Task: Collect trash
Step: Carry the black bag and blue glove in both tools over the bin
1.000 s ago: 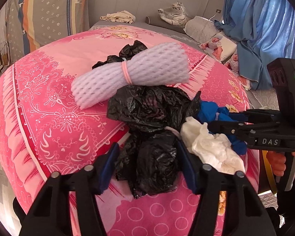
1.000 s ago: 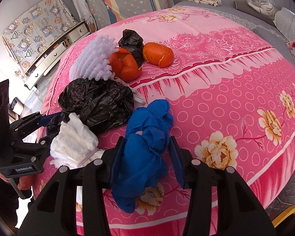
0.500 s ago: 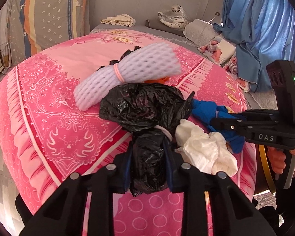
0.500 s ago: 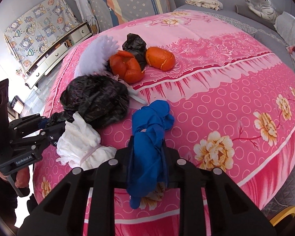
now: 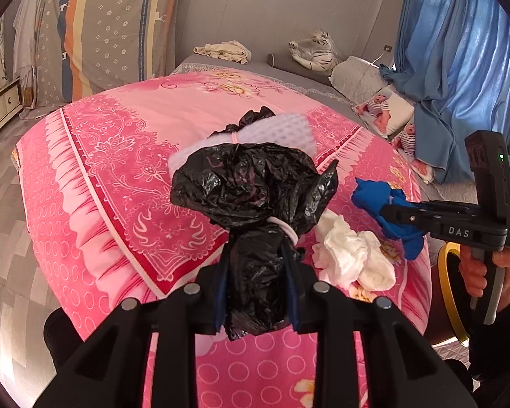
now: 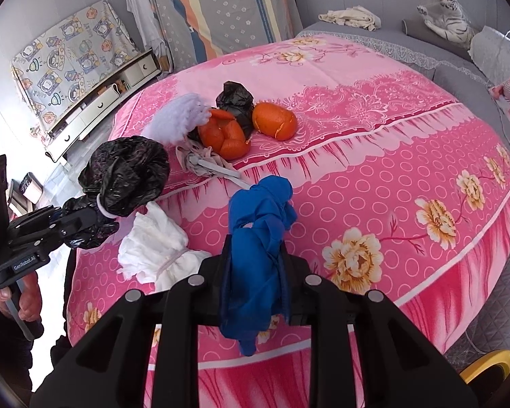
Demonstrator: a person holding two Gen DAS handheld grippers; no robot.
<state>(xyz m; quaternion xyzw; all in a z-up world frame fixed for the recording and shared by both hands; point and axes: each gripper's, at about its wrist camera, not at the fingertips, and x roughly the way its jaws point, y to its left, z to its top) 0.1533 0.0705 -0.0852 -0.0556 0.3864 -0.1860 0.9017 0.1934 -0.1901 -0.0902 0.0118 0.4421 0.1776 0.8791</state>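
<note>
Right-wrist view: blue glove (image 6: 258,238) hangs near blanket edge (image 6: 323,350).

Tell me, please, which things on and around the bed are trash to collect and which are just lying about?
Trash to collect:
- black bag, in the left gripper
- blue wad, in the right gripper
- white crumpled paper
- orange peels
- white foam net
- small black bag

Just lying about:
- plush tiger
- dolls
- beige cloth
</note>
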